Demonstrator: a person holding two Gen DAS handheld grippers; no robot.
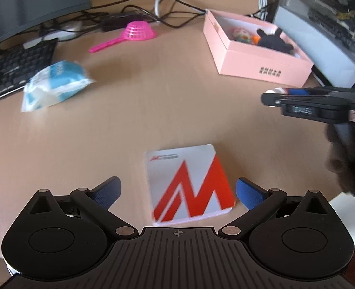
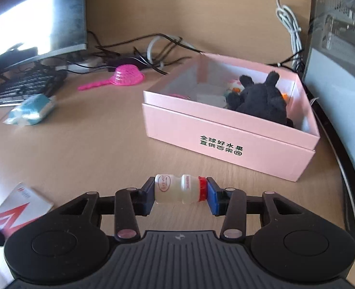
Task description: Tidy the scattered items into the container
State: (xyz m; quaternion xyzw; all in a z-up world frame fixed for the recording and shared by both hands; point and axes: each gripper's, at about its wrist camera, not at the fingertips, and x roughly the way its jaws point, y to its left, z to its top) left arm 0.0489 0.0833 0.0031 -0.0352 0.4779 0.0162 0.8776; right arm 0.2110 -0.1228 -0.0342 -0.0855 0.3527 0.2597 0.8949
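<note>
My right gripper is shut on a small white drink bottle with a red cap, held sideways end to end between the blue pads, just in front of the pink box. The box holds a black plush toy and a small colourful toy. My left gripper is open over a white card with a red M logo lying flat on the desk, one blue pad on either side of it. From the left wrist view, the right gripper comes in from the right edge, near the pink box.
A pink plastic strainer and a blue-white tissue pack lie on the wooden desk. A black keyboard and a monitor sit at the left, tangled cables at the back. A glass-sided computer case stands right of the box.
</note>
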